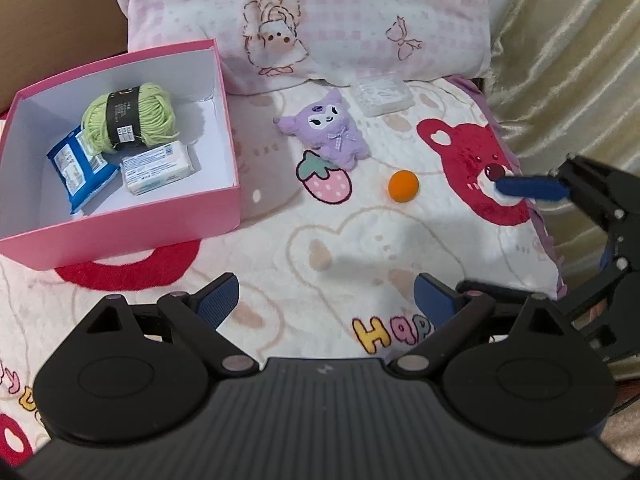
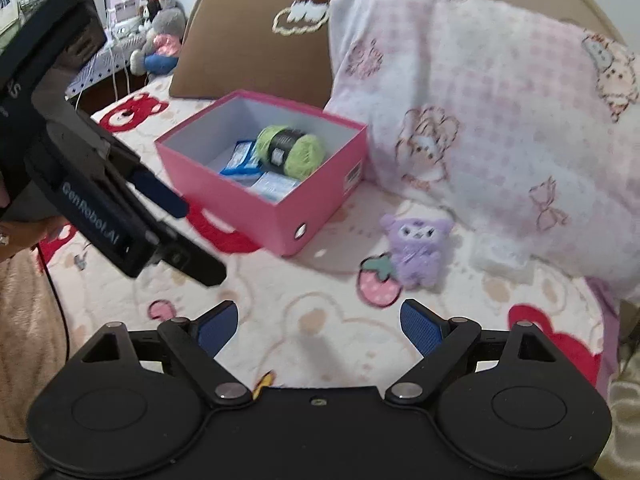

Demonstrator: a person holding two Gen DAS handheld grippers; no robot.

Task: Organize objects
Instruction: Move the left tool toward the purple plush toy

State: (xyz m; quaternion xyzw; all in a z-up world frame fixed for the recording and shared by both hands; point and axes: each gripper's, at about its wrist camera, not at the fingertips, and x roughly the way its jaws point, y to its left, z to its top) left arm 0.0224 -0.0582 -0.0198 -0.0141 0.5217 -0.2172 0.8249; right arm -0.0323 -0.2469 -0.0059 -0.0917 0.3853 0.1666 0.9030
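Note:
A pink box (image 1: 132,232) stands open at the left. It holds green yarn (image 1: 128,118), a blue packet (image 1: 78,170) and a white tissue pack (image 1: 156,168). On the blanket lie a purple plush (image 1: 326,132), an orange ball (image 1: 403,186) and a clear plastic case (image 1: 382,94). My left gripper (image 1: 326,300) is open above the blanket, short of the ball, with nothing between its fingers. My right gripper (image 2: 320,324) is open too and holds nothing, with the plush (image 2: 416,248) ahead to its right. The pink box (image 2: 280,216) and the left gripper (image 2: 202,242) show in the right wrist view.
A pink checked pillow (image 1: 320,20) lies behind the objects and a brown cushion (image 2: 248,40) behind the box. A beige curtain (image 1: 572,60) hangs past the bed's right edge. One blue finger (image 1: 528,188) of the right gripper reaches in over the red bear print. Soft toys (image 2: 160,36) sit far left.

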